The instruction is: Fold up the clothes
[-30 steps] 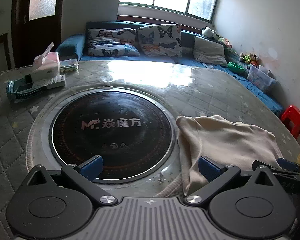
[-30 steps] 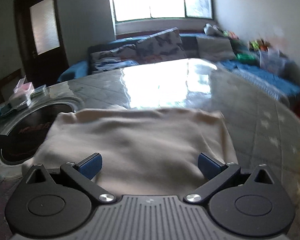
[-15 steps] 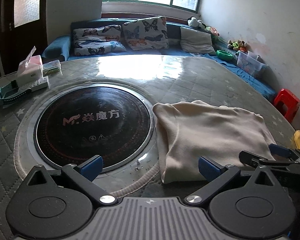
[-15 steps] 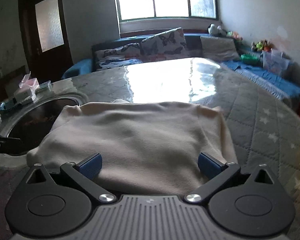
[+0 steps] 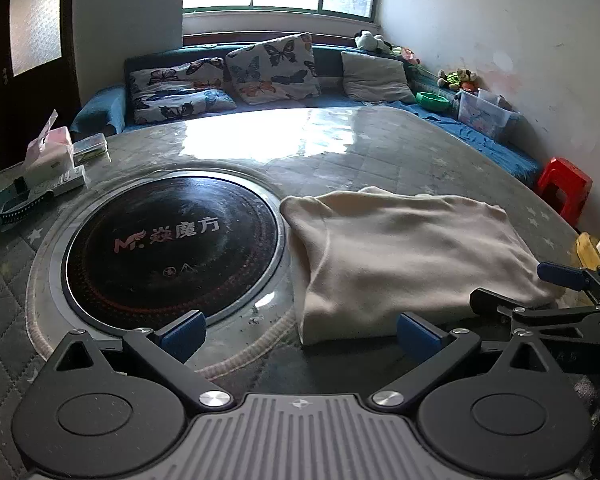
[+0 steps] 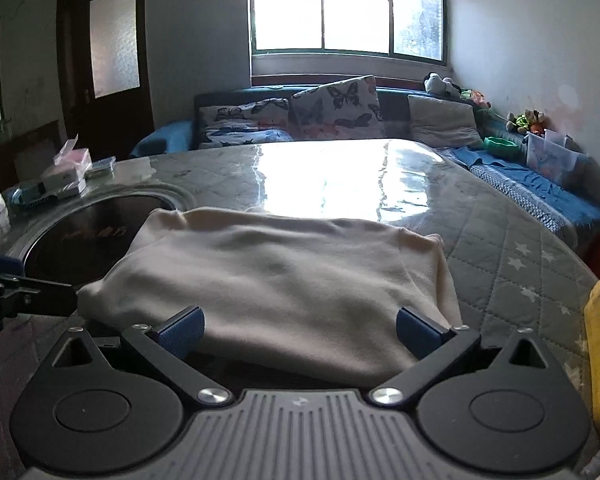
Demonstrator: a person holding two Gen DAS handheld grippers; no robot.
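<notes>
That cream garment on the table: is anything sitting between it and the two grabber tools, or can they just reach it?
Nothing visible blocks them. The cream garment lies folded on the table, directly ahead of the open right gripper. The open left gripper faces its left edge, beside the round black cooktop.

A folded garment (image 5: 404, 256) lies on the surface (image 5: 380, 152), just right of an inset round cooktop (image 5: 172, 248). A tissue box (image 5: 50, 156) sits far left. Behind, a cushioned bench (image 5: 260, 80); possibly a stool (image 5: 564, 188) at right.
</notes>
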